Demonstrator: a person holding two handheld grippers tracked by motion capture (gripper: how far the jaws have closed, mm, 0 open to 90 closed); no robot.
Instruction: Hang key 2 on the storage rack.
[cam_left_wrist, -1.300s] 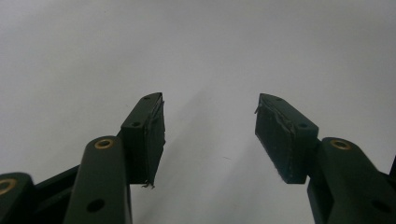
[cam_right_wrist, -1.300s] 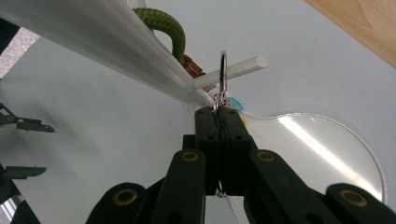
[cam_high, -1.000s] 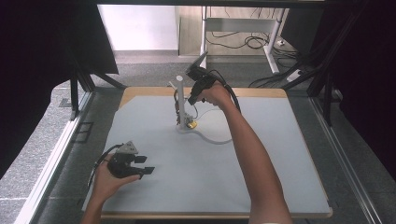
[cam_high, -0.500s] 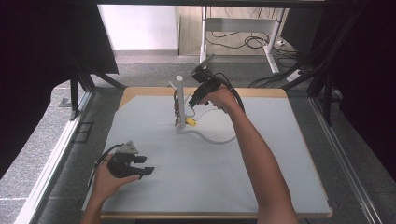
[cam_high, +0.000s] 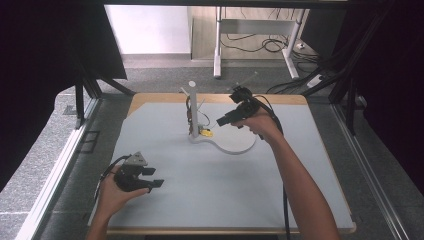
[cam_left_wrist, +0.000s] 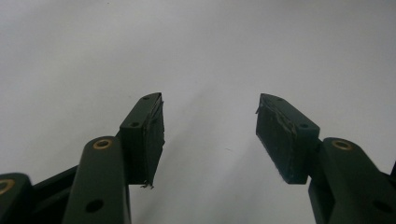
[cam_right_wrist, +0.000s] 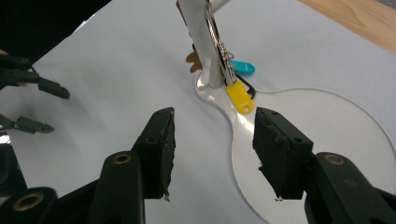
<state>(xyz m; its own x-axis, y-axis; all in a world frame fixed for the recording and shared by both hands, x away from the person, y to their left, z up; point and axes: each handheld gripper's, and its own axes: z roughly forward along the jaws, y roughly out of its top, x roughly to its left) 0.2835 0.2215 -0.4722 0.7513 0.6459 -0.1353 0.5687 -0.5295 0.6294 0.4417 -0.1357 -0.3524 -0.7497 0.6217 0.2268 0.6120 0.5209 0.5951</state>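
A white stand (cam_high: 193, 107) with thin pegs rises from a clear flat base (cam_high: 235, 142) at the back middle of the table. Key chains hang against its post: a yellow tag (cam_right_wrist: 240, 97), a teal tag (cam_right_wrist: 243, 67) and a brown piece (cam_right_wrist: 192, 59). The yellow tag (cam_high: 206, 133) rests near the foot of the post. My right gripper (cam_high: 220, 123) hovers just right of the stand, open, nothing between its jaws (cam_right_wrist: 212, 144). My left gripper (cam_high: 156, 177) is open over bare mat at the front left (cam_left_wrist: 210, 126).
A pale grey mat (cam_high: 280, 190) covers the wooden table (cam_high: 280, 99). A table leg frame and cables (cam_high: 260, 45) lie on the floor behind. Dark curtains flank both sides.
My right gripper has pulled back to the right and away from the stand, with its jaws now apart. The yellow tag stays at the post. The left gripper has not moved.
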